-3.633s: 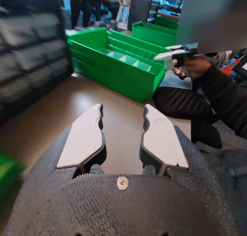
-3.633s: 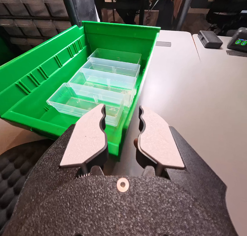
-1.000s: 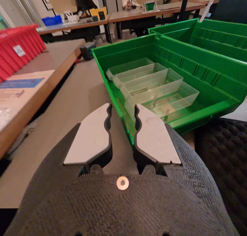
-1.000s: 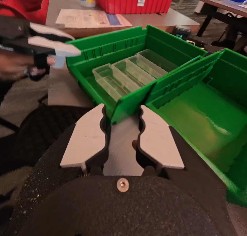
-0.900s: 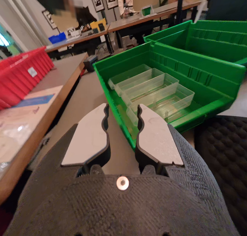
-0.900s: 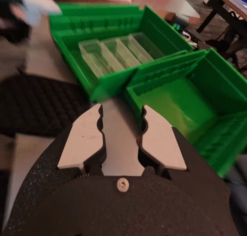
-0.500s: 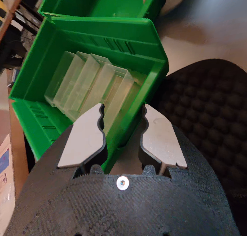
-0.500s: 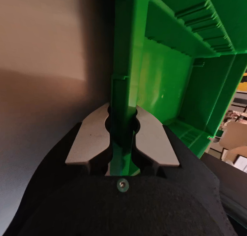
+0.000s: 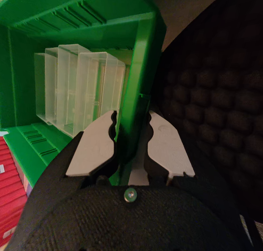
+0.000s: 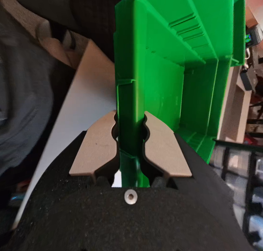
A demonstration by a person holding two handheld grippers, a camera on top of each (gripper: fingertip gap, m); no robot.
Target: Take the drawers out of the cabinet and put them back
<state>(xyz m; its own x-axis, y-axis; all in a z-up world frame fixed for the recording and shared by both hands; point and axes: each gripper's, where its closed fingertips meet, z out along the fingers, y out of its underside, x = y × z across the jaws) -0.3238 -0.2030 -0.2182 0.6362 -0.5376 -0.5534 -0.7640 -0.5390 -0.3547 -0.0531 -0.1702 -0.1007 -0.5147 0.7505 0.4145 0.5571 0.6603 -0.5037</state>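
The right tongs [image 10: 130,118] are clamped on the front wall of an empty green bin [image 10: 160,87], one finger outside, one inside, with the lip seated in the wavy notches. Solid bite from what shows.

The left tongs [image 9: 131,113] straddle the front wall of the other green bin [image 9: 139,67], the one holding the clear drawers [image 9: 79,87]. The inner finger looks like it's touching the wall, but there's still a gap at the outer finger, so they're spread and haven't closed yet. The drawers sit packed side by side toward 10 o'clock from the left tongs, leaning on each other inside that bin. No cabinet shows in either view. A dark textured foam pad [image 9: 220,101] fills the 3 o'clock side and a red crate [image 9: 10,173] peeks in at 8 o'clock.

Best guess at the step: grabbing both bins by their front lips to shift them. To do it well, the left tongs want to slide a bit deeper so the rim drops into the notch, then squeeze square to the wall. Move it level and slowly, since those light drawers are loose and would probably slide or topple if the bin tips. The table [image 10: 88,94] edge is close on the right side, so no yanking toward it.
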